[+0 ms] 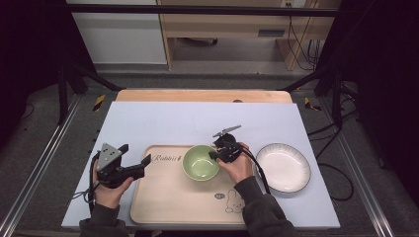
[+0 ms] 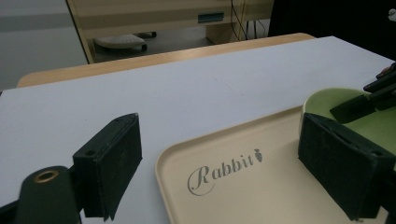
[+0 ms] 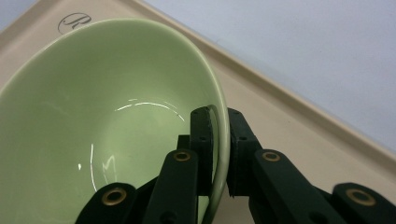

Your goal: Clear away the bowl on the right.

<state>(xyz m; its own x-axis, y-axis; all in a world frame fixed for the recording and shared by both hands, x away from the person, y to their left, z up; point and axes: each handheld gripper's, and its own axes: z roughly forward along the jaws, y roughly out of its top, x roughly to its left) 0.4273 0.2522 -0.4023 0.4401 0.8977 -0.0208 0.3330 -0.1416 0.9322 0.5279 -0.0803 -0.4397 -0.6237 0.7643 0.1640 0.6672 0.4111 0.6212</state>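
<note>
- Our right gripper [image 3: 217,154] pinches the rim of the green bowl [image 1: 200,162], one jaw inside and one outside; the bowl sits on the far part of the tray [image 1: 168,197].
- Our left gripper [image 1: 141,165] hovers spread at the tray's left edge, holding nothing.
- We judge the grasp made; where the bowl goes is left, perhaps toward the white plate [image 1: 283,167] on the right.

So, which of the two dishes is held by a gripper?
The green bowl on the tray; the right gripper clamps its rim. The white plate lies untouched.
</note>
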